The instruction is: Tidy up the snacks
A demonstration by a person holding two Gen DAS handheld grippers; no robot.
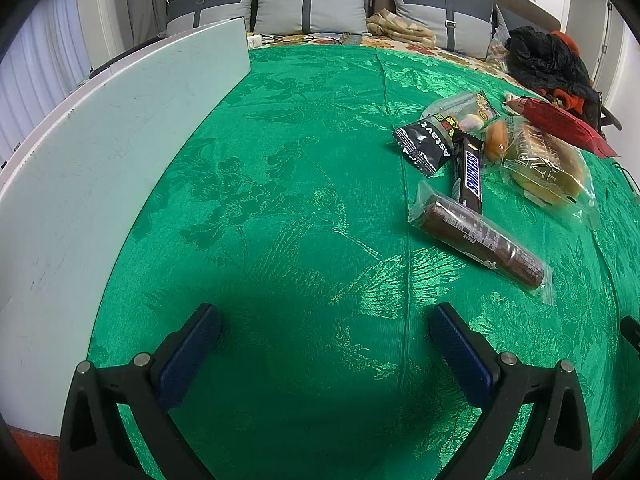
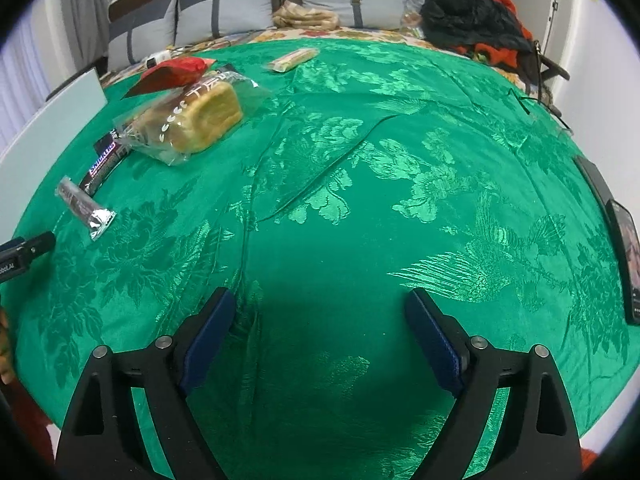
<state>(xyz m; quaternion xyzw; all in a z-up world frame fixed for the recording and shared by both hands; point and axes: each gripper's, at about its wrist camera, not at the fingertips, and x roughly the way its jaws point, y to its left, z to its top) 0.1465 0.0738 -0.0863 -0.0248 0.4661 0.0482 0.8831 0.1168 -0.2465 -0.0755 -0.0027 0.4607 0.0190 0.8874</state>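
Both claws released and empty, left claw (image 1: 324, 324) and right claw (image 2: 320, 308); snacks (image 1: 480, 168) mostly heaped on the green cloth (image 1: 280, 200), one packet (image 2: 294, 59) apart; sorting looks barely started.

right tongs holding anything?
No: the right tongs stand wide open over bare green cloth, with nothing between the pads.
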